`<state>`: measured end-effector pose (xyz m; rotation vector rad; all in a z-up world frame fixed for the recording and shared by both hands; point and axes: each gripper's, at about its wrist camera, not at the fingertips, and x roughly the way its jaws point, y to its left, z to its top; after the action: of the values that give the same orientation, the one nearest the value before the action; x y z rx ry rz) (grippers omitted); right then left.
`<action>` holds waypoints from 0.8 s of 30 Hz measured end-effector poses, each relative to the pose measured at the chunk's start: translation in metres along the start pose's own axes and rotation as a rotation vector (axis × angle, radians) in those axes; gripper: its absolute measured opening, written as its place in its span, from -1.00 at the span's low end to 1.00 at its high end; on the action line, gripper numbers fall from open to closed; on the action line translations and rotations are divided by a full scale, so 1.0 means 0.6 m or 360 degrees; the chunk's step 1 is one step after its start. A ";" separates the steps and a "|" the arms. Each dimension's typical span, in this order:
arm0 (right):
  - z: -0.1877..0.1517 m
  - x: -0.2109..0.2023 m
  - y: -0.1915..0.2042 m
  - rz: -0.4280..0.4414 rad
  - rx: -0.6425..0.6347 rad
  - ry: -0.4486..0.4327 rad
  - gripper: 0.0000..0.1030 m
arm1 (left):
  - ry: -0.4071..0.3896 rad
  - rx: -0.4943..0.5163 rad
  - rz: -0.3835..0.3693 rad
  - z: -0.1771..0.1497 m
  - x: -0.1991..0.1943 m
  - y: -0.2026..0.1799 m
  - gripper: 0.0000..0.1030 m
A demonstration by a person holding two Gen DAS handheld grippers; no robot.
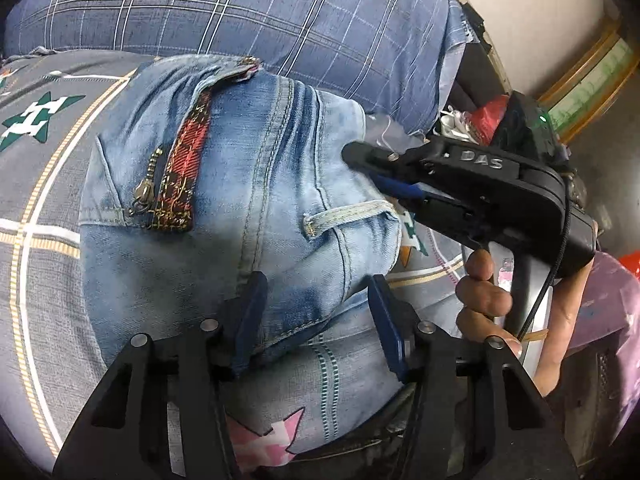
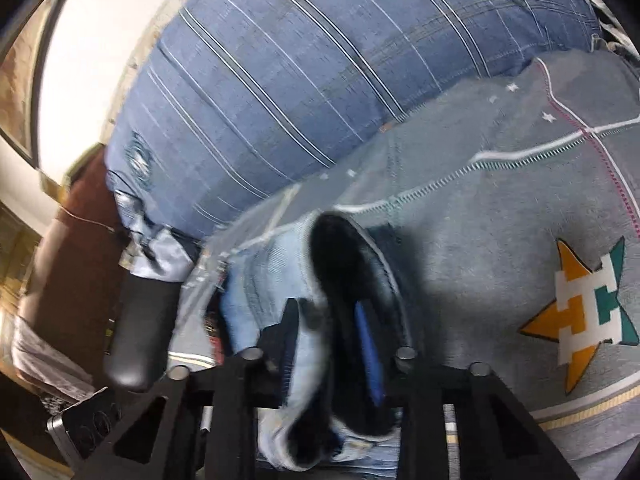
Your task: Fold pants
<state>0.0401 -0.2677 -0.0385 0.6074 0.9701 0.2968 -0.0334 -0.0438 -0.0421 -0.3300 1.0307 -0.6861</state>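
Folded jeans on a grey bed sheet, waistband toward right tool, left tool spread wide astride denim, unclamped, right tool's grip on waistband edge unclear

In the left wrist view the jeans lie mid-frame on the bed, a pillow behind them at the top, the right gripper at their right edge.
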 end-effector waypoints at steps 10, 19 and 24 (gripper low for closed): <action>-0.002 0.028 -0.017 -0.0171 0.0046 0.0141 -0.55 | 0.0082 0.0078 -0.0177 -0.003 -0.007 -0.025 0.00; 0.030 -0.042 -0.012 0.0054 0.0043 -0.0173 0.36 | -0.0165 -0.0452 -0.0077 0.092 -0.091 0.115 0.23; 0.061 0.030 -0.006 -0.0051 -0.0061 0.0083 0.37 | 0.0044 -0.0544 0.0060 0.129 -0.067 0.190 0.24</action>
<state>0.0806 -0.2746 -0.0377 0.5510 1.0212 0.3034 0.0621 0.0636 -0.0404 -0.5970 1.1788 -0.4795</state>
